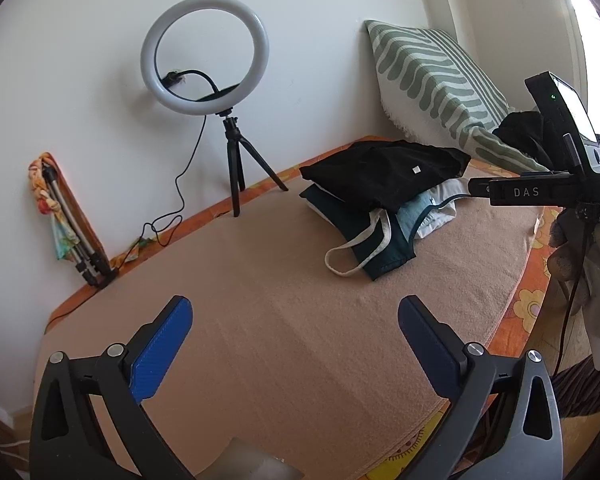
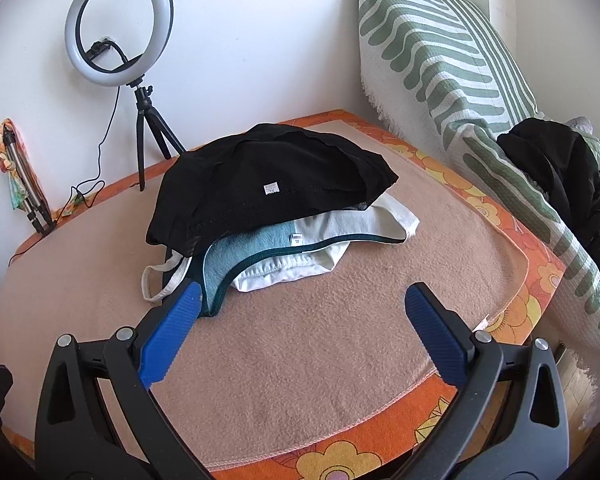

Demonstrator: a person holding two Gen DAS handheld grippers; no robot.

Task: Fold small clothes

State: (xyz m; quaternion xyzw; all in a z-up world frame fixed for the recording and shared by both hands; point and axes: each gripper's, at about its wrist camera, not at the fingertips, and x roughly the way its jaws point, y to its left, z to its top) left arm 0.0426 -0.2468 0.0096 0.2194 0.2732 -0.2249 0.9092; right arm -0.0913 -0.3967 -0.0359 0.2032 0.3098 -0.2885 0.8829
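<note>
Both my left tongs point(image 1: 296, 316) and right tongs point(image 2: 304, 304) gape empty; ahead, the black garment point(image 2: 268, 184) overlaps the teal underwear point(image 2: 240, 256), so I risk pinching both layers.

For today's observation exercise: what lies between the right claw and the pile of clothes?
Only bare beige blanket, as the right wrist view shows. The open right claw sits just short of the clothes pile.

small clothes pile point(image 2: 276, 216) on beige blanket point(image 2: 300, 360): black garment point(image 2: 268, 184) on top, crumpled, white tag up; beneath it teal piece point(image 2: 252, 248), white piece point(image 2: 340, 236), cream strap point(image 2: 160, 284) looping out.
</note>
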